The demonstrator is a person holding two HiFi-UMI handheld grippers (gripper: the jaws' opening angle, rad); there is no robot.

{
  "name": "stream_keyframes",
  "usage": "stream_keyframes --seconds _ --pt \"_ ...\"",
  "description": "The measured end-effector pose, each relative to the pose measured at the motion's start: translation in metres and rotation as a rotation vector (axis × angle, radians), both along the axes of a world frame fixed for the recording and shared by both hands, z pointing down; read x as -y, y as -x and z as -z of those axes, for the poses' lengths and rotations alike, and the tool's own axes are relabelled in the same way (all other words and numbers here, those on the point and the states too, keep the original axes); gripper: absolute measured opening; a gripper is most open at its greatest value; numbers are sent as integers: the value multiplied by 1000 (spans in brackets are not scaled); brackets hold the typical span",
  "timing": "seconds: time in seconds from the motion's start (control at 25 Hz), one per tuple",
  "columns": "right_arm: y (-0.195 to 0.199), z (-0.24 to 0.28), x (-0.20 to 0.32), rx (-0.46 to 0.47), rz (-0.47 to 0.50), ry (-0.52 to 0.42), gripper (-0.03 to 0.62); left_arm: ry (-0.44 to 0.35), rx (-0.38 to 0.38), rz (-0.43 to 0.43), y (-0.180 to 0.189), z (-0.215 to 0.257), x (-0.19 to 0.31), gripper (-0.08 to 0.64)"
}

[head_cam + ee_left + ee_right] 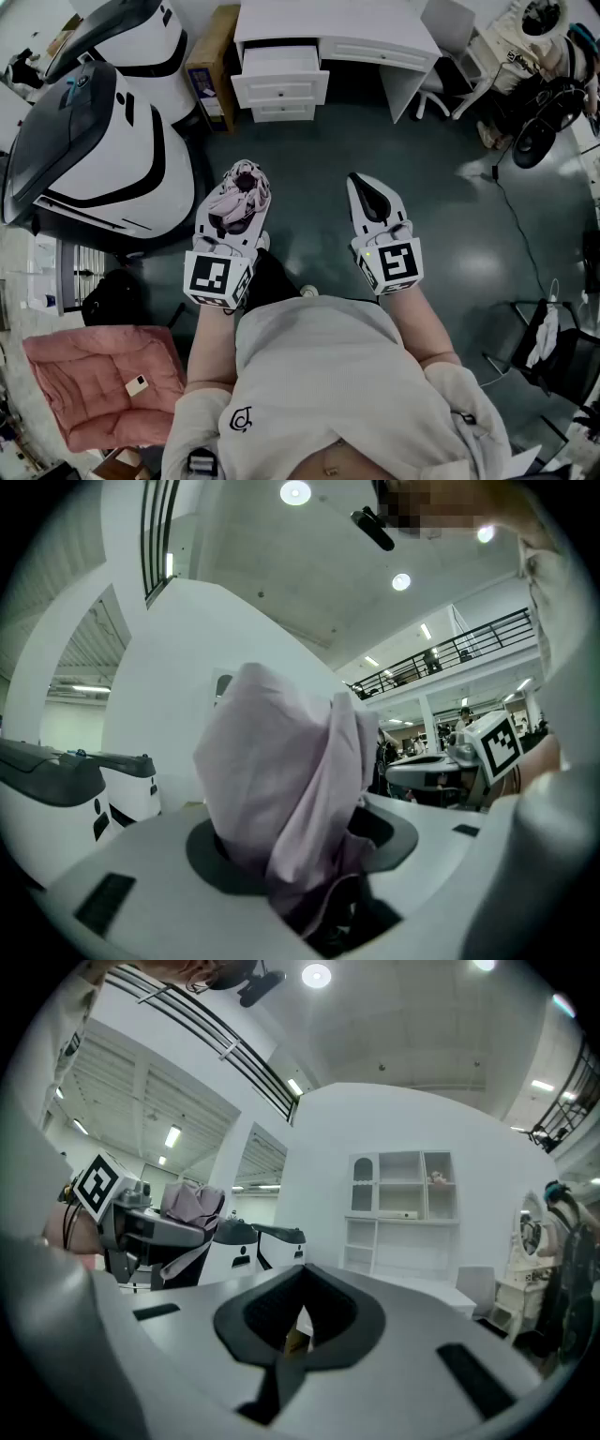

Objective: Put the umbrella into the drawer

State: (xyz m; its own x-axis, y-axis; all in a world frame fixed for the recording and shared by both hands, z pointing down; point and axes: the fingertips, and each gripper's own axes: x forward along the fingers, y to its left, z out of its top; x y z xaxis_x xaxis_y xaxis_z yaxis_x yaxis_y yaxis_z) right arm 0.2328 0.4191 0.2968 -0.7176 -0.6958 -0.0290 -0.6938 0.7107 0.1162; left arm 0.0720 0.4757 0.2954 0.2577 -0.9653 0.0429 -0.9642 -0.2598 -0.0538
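Note:
A folded pale pink umbrella (236, 202) is clamped in my left gripper (246, 173), which is held level above the dark floor. In the left gripper view its bunched fabric (281, 780) fills the space between the jaws and rises above them. My right gripper (362, 184) hovers beside it to the right, jaws together and empty (298, 1330). The white drawer unit (279, 86) under the white desk (337, 33) stands ahead at the far side of the floor, its top drawer (278, 59) pulled out a little. The right gripper view shows the left gripper with the umbrella (192, 1202).
Large white and black machines (94, 141) stand at the left, with a cardboard box (211, 66) beside the drawers. A pink cushion (103, 384) lies at the lower left. A fan (534, 141), a cable and chairs sit on the right. A white shelf (403, 1204) stands ahead.

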Motion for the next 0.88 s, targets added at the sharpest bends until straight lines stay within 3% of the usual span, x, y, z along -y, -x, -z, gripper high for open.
stream_keyframes --seconds 0.4,0.88 --pt "-11 10 -1 13 1 -18 3 0 -13 -4 -7 2 -2 236" --pt "-7 -3 24 56 10 51 6 36 -23 -1 0 -15 31 236"
